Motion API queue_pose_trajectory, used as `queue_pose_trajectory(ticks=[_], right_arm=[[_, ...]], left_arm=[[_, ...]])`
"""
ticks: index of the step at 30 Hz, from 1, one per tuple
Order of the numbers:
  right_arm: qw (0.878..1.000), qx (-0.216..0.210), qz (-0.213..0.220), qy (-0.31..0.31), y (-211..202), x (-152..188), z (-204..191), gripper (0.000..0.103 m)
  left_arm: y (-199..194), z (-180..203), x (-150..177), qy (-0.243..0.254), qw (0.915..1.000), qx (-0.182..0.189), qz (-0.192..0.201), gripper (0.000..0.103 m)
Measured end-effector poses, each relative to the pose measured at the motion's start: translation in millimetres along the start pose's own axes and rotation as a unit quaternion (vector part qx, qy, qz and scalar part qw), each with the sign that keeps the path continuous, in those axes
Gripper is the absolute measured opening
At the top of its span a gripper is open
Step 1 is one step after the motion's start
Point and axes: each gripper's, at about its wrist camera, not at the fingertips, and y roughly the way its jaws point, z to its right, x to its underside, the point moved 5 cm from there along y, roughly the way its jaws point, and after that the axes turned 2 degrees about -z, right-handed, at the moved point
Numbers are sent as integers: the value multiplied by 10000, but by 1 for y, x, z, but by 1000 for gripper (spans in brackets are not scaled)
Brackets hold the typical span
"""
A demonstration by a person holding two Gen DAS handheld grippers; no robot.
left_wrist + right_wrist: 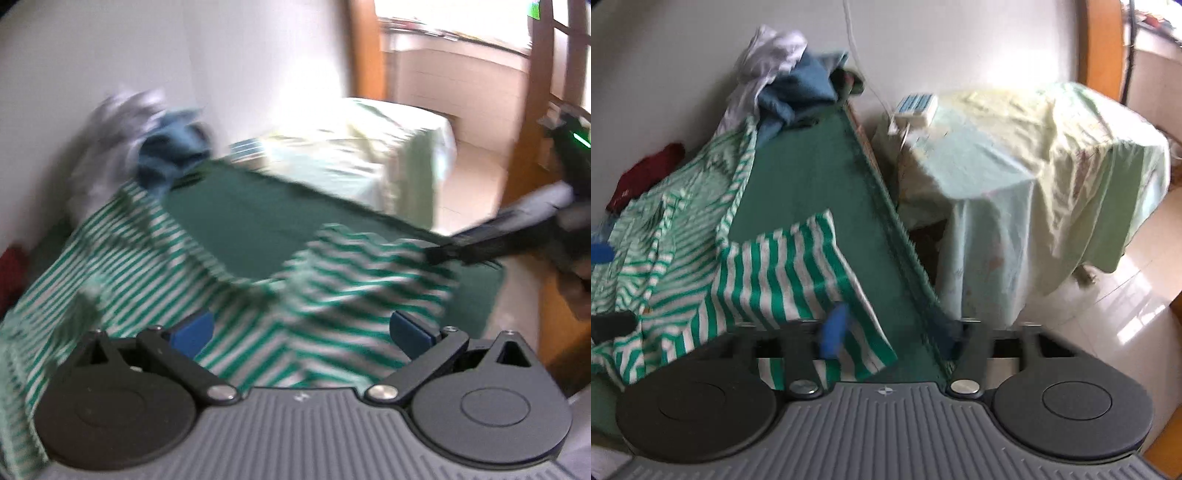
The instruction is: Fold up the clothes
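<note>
Looking along my left fingers (301, 332), I see them released, spread wide over the striped shirt (207, 266) on the green desk (251, 221). My right fingers (890, 332) straddle its sleeve (798, 273); blur hides whether they pinch it, so I cannot tell.

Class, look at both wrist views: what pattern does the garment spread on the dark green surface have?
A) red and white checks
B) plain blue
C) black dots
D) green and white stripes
D: the garment on the dark green surface shows alternating green and white stripes in both views.
</note>
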Motion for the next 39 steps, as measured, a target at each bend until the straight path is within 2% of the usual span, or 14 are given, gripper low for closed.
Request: queue_pose_trajectory(ticks=[1,2,6,8,10,11,16,20,22,24,26,30,32,39], right_arm=[[9999,-87,-111,14,2,0,1,13],[9997,-183,-153,102,0,-1,3,8],[9954,-690,15,668,-13,-17,14,7],[9962,-602,95,628,-17,-23,17,9],[9963,-311,389,702,-27,-27,28,39],[9954,-244,483,785,-32,-27,33,45],[9937,-97,587,954,-42,-14,50,47],[9915,-79,553,1175,-43,-1,59,47],[9911,-38,577,1202,-45,1,63,48],[9908,1,639,1193,-47,2,66,49],[9901,47,709,1209,-51,5,69,52],[9877,42,739,1377,-51,7,74,54],[9868,20,771,1423,-51,7,73,55],[9819,-197,942,1630,-50,5,73,58]], left_arm=[[3,10,-3,175,9998,78,35,102],[6,20,-5,349,9992,155,71,102],[25,53,-16,818,9958,364,192,102],[39,67,-21,855,9949,529,100,102],[50,77,-25,794,9948,643,46,102],[54,80,-27,739,9950,666,45,102],[77,91,-30,430,9966,703,-29,97],[91,103,-26,558,9963,628,-192,83],[92,104,-24,483,9967,641,-95,75],[92,103,-25,377,9958,830,-38,53],[93,106,-26,389,9953,885,-1,43],[94,109,-30,352,9948,957,11,8],[94,104,-31,174,9946,1019,-39,3],[84,64,-37,-1010,9858,1337,-50,2]])
